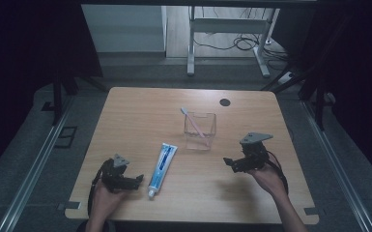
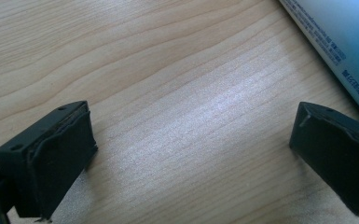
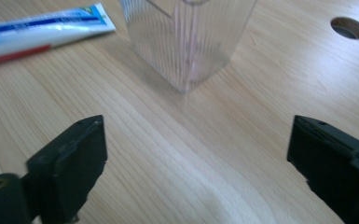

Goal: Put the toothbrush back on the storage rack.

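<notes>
Two hand-held black two-jaw grippers hover low over a light wooden table point(image 1: 125, 104), each with its jaws spread wide and nothing between the pads. The left gripper point(image 1: 137, 180) rests near the table's front edge, its jaws pointing toward the right of the high view; in the left gripper view point(image 2: 191, 154) only bare wood grain lies between the two black pads. The right gripper point(image 1: 228, 163) sits right of centre, its jaws aimed leftward; the right gripper view point(image 3: 198, 163) shows the same open stance, with empty board in the gap.

Just beside the left gripper's tips lies a white-and-blue toothpaste tube point(image 1: 162, 164), flat on the wood. Its long axis runs from the white cap at the near end, close to the left gripper, up and slightly rightward to the crimped end nearer the table's middle. In the left gripper view the tube's edge point(image 2: 340, 42) crosses the upper right corner, outside the far pad and not between the jaws.

Beyond the tube's crimped end stands a clear ribbed square plastic cup point(image 1: 199, 129), upright, holding a pink-and-white toothbrush point(image 1: 192, 121) that leans with its head above the rim. The cup point(image 3: 186, 42) lies ahead of the right gripper, apart from it.

The left hand is judged the nearer to the tube; a grasp would call for jaws set across its long axis.
</notes>
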